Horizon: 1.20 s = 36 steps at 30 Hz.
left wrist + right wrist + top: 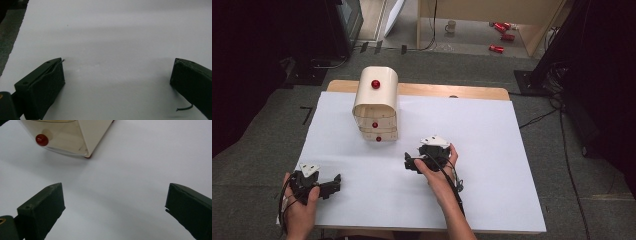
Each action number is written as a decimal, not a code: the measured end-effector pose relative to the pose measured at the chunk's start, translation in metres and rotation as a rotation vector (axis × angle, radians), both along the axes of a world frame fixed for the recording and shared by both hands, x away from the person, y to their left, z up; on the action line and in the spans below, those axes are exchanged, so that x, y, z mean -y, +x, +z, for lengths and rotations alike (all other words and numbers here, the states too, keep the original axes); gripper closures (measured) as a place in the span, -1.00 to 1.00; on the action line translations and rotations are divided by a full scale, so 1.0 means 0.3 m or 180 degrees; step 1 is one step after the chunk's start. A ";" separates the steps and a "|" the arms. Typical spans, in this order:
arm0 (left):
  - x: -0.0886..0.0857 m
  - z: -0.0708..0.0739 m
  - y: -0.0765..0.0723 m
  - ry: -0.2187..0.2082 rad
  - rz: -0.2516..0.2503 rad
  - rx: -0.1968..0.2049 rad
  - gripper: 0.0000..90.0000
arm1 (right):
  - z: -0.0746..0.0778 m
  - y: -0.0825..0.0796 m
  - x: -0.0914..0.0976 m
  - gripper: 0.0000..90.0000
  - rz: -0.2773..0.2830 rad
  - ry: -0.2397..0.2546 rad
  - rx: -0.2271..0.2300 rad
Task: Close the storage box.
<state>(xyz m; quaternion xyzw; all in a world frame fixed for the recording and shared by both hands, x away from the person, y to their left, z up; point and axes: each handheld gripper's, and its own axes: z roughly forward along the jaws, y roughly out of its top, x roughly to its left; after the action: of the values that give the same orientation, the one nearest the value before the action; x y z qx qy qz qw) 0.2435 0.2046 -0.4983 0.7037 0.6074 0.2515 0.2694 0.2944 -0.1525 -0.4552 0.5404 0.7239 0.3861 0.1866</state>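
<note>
Drawer cabinet (375, 105) stands at the table's far edge, and your right gripper (411, 162), jaws wide and empty, approaches it. Next, aim at the lowest red knob (41, 139). Your left gripper (333, 184) waits wide open, empty, well apart from the cabinet.

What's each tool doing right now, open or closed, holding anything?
Left tool: open, holding nothing, over the white sheet.
Right tool: open, holding nothing, facing the small drawer box.

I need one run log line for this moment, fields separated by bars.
left gripper: open, holds nothing | right gripper: open, holds nothing, points toward small drawer cabinet | cabinet: drawers shut, red knobs
</note>
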 end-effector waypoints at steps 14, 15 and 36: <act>0.000 0.000 0.000 -0.0001 0.0001 0.0001 -1.00 | 0.009 -0.032 0.136 -0.96 -0.0191 0.0006 0.0019; 0.000 0.000 0.000 -0.0001 0.0000 0.0000 -1.00 | 0.009 -0.034 0.147 -0.96 -0.0206 0.0001 0.0021; 0.000 0.000 0.000 0.0004 -0.0002 0.0003 -1.00 | -0.006 -0.118 0.435 -0.96 -0.0646 -0.0068 0.0015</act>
<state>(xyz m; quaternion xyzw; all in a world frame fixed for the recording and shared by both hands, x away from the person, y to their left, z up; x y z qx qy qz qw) 0.2433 0.2047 -0.4983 0.7039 0.6069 0.2521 0.2694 0.2591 -0.2831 -0.4571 0.6079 0.6691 0.3587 0.2323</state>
